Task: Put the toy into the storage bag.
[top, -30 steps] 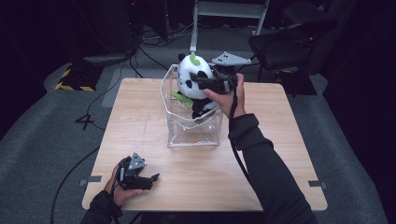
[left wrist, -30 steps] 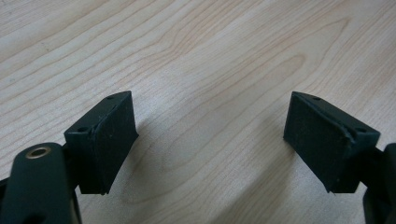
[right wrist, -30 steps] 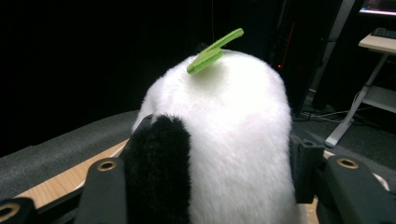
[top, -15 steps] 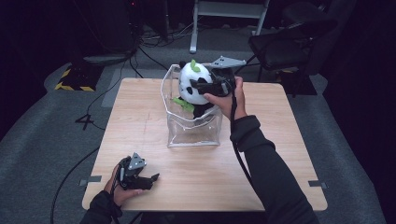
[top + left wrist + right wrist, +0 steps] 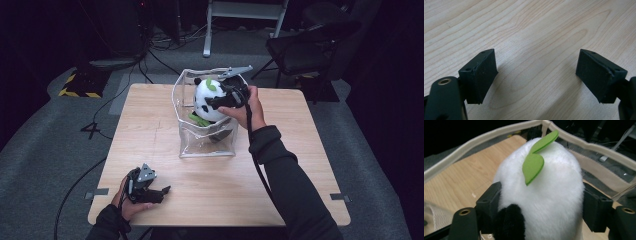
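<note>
Centrally on the wooden bench (image 5: pixel 150 150) stands a clear plastic bag (image 5: pixel 207 142) with a pale bound rim, open at the top; everything else is placed from it.

Around it: a dark chair (image 5: pixel 310 47) and a white stand (image 5: pixel 245 15) on the grey floor beyond the bench, with loose cables (image 5: pixel 165 45) behind the bag and a yellow-and-black striped plate (image 5: pixel 77 87) off to its far left. The bag's raised rim rings the toy on all sides.

Item: plush panda (image 5: pixel 207 100), sunk partly into the bag's mouth. White fuzzy body, black ear and limb patches, two bright green felt leaves on its crown. No label or writing can be read.

Right gripper (image 5: pixel 220 101): over the bag's mouth, jaws either side of the panda's head, just been opening; the pads sit against the fur without squeezing it.

Left gripper (image 5: pixel 155 192): resting on the bench near its front edge, well apart from the bag, jaws spread wide with only bare wood between them.
</note>
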Tool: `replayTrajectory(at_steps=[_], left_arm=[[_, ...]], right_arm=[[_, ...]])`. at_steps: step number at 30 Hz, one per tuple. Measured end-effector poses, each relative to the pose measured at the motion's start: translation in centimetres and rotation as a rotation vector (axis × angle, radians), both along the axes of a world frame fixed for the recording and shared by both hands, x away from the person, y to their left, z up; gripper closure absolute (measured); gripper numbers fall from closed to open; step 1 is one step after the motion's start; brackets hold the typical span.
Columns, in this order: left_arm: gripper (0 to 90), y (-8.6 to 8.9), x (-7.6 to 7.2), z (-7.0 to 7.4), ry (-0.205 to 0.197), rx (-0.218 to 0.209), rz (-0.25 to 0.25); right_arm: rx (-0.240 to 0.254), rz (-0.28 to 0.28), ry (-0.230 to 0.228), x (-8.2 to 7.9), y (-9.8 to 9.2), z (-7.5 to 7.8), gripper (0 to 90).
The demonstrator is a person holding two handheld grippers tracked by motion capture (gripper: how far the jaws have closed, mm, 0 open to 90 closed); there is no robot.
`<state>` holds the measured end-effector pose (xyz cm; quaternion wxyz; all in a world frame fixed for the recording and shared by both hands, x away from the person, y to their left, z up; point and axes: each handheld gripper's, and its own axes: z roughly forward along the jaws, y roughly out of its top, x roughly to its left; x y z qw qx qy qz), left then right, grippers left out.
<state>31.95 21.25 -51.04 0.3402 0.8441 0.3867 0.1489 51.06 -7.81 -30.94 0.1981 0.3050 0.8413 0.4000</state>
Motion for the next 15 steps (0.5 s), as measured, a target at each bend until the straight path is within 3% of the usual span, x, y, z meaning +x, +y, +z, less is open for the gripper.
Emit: replayTrajectory(at_steps=[4, 8, 15], left_arm=[[17.2, 0.0, -0.1, 0.0, 0.001, -0.004, 0.001], [17.2, 0.0, -0.1, 0.0, 0.003, -0.005, 0.002], [17.2, 0.0, -0.1, 0.0, 0.003, -0.005, 0.003]], right_arm=[[-0.085, 0.025, 0.043, 0.1, 0.6, -0.9, 25.0], [-0.071, 0.017, 0.042, 0.0, 0.6, -1.2, 22.7], [-0.097, 0.008, 0.063, 0.0, 0.6, -1.3, 19.8]])
